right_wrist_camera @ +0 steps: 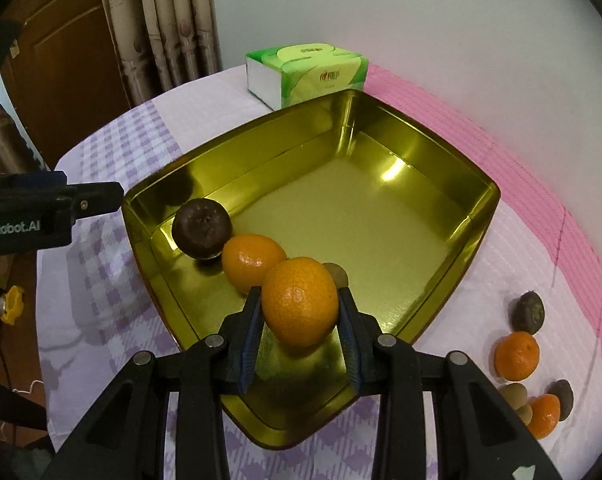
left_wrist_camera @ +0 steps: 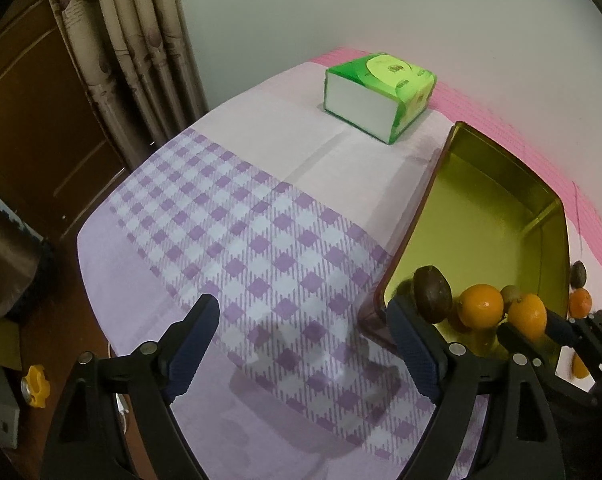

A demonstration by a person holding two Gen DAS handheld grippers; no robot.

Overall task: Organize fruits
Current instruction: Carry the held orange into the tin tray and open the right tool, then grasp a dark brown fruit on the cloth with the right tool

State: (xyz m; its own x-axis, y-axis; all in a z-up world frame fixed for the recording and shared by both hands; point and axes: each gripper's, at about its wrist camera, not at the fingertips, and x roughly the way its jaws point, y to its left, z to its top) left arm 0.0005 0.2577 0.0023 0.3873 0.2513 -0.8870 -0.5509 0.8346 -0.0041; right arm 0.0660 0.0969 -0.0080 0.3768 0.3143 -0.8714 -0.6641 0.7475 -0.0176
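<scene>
Orange mandarin [right_wrist_camera: 299,301] hides most of a small brown fruit [right_wrist_camera: 338,274].

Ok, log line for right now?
right gripper: shut on orange, over gold tray | left gripper: open, empty | in tray: orange, dark fruit

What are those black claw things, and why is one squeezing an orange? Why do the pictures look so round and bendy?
A person holds a claw tool in each hand, and each has a small round-eyed camera on it, which bends the view. The right hand-held gripper is pinching an orange over a shiny gold tray. In the tray sit another orange and a dark brown fruit. The left hand-held gripper is open and empty above the checked tablecloth. More fruit waits beside the tray, with a green tissue pack behind.
</scene>
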